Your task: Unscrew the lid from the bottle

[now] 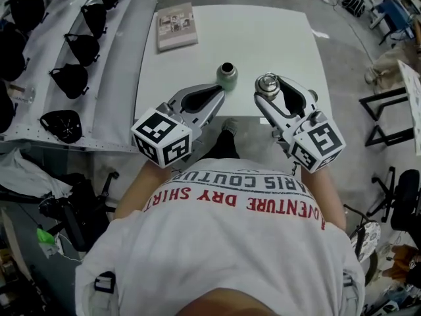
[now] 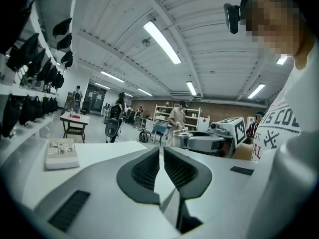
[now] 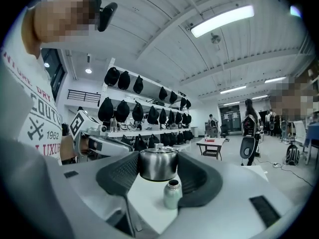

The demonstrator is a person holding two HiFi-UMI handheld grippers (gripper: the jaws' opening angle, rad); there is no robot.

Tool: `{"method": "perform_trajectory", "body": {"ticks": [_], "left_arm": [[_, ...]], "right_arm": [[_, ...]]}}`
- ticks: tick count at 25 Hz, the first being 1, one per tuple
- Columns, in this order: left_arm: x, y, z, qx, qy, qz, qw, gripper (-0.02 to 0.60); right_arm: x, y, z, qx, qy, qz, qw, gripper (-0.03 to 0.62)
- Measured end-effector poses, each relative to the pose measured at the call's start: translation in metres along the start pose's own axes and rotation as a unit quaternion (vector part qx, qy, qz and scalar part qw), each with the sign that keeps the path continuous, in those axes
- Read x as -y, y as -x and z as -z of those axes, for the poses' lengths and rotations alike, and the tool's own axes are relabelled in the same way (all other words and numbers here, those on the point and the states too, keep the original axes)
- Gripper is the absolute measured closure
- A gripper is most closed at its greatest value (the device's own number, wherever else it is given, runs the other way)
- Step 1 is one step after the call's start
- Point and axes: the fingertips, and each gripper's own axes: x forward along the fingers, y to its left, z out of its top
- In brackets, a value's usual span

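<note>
1. Nearest the person, the right gripper (image 1: 268, 89) is being held wide around the steel lid (image 3: 158, 164). The lid is being pressed between the two pads and carried in the air over the table, clear of the bottle and to its right.
2. Beside it, the left gripper (image 1: 217, 96) is being held with its fingers almost together, and nothing is being gripped between them.
3. Just beyond, the green bottle (image 1: 227, 76) is being seen upright on the white table (image 1: 276, 38), near the front edge, with its mouth open and dark. The left fingertips are being held close to it, but no contact is being shown.
4. The unscrewing is therefore being judged as done, and probably only the setting down of the lid is being awaited. Bare table right of the bottle is being offered for this; the lid should be lowered flat before it is released.
5. Farther off, a book (image 1: 176, 25) is being seen at the far left corner, well apart.
6. Left of the table, black caps (image 1: 69, 79) are being displayed on a rack (image 1: 39, 120). Nothing is being found in the way, though the light bottle could be knocked by the left gripper.
</note>
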Motion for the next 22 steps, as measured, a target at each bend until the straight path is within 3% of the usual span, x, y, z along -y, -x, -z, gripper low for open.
{"method": "perform_trajectory", "body": {"ticks": [9,22], "left_arm": [[0.007,0.005,0.004,-0.004,-0.010,0.018,0.9998,0.539],[0.007,0.005,0.009,-0.014,-0.004,0.017,0.9998,0.540]], "right_arm": [[-0.008,0.001,0.005,-0.004,0.016,0.013,1.000,0.350],[-0.010,0.001,0.008,-0.008,0.017,0.013,1.000,0.350]]}}
